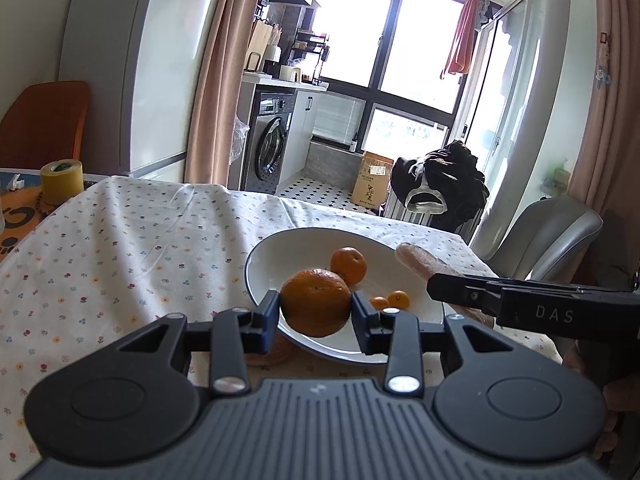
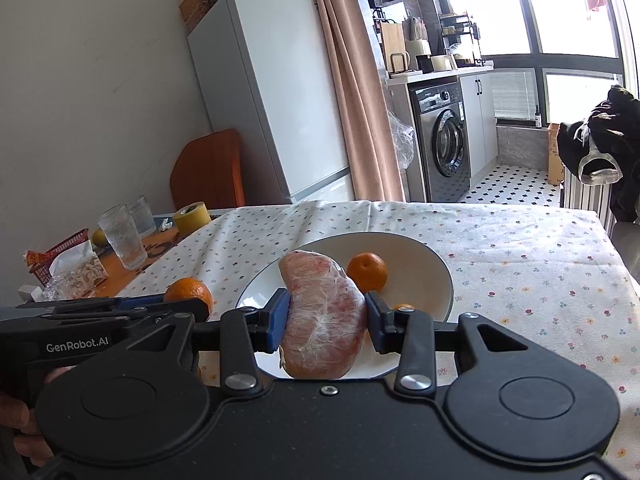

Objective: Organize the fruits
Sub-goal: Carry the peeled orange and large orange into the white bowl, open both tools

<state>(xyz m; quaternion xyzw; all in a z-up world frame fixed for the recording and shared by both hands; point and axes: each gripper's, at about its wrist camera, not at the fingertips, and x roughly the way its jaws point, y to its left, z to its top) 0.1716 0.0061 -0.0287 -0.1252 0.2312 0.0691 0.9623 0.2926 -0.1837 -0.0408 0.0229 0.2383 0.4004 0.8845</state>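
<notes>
Left gripper: your left gripper (image 1: 316, 312) has its jaws closed partway on a large mandarin (image 1: 316, 303), a blue pad pressed to each side of it.
Large mandarin: you hold it over the 7 o'clock rim of the white bowl (image 1: 280, 254), above the tablecloth's edge of the bowl rather than its middle; the right wrist view shows it (image 2: 190, 292) just outside the bowl's left rim.
Right gripper: your right gripper (image 2: 327, 322) has its jaws closed partway on a peeled pomelo segment (image 2: 322, 316), pink and veined with white membrane, standing upright between the pads.
Pomelo segment: you hold it over the 6 o'clock part of the bowl (image 2: 432, 272); in the left wrist view its tip (image 1: 418, 261) pokes out past the bowl's 3 o'clock rim.
Bowl contents: a small mandarin (image 1: 349, 265) lies toward 12 o'clock, and two kumquats (image 1: 390, 301) lie touching one another toward 4 o'clock.
Bowl: it sits on the floral tablecloth (image 1: 120, 248), toward your side of the table.
Table's left end: a roll of yellow tape (image 2: 192, 216) stands at 10 o'clock from the bowl, with two drinking glasses (image 2: 124, 236) and a red basket (image 2: 66, 248) further left, well apart from the bowl.
Hands: part of your hand (image 2: 16, 420) shows at the left gripper's handle.
</notes>
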